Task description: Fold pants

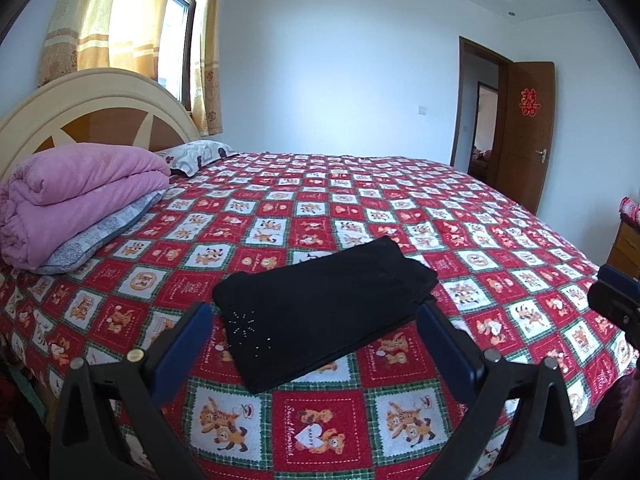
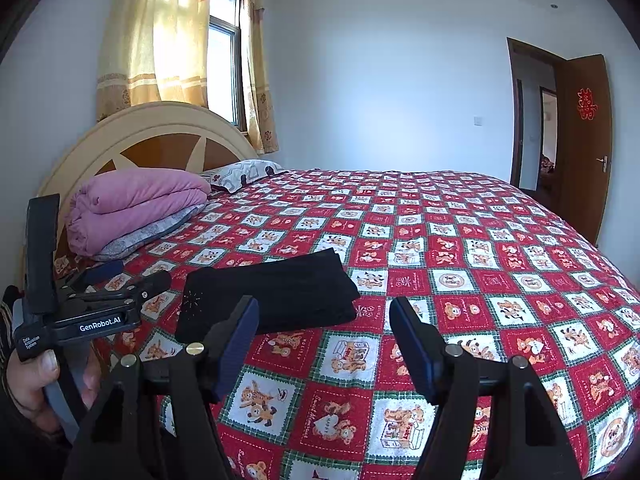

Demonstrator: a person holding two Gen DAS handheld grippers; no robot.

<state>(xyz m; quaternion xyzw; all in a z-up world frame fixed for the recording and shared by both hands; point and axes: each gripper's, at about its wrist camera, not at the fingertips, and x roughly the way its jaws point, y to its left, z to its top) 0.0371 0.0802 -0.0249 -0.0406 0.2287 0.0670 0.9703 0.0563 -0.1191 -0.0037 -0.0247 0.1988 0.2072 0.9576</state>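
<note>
Two black, blue-padded grippers, left (image 1: 316,320) and right (image 2: 324,320), hover with jaws spread wide and empty above folded black fabric pants (image 1: 320,304) lying on a red checkered cartoon-bear bedspread (image 1: 500,248).

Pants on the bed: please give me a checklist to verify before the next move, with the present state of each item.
1. Pants folded into a compact stack: ok.
2. Pants lie fully on the bedspread: ok.
3. Left gripper open, holding nothing: ok.
4. Right gripper open, holding nothing: ok.
5. No fabric caught between either gripper's fingers: ok.
6. Layers underneath lie even: cannot tell.
</note>
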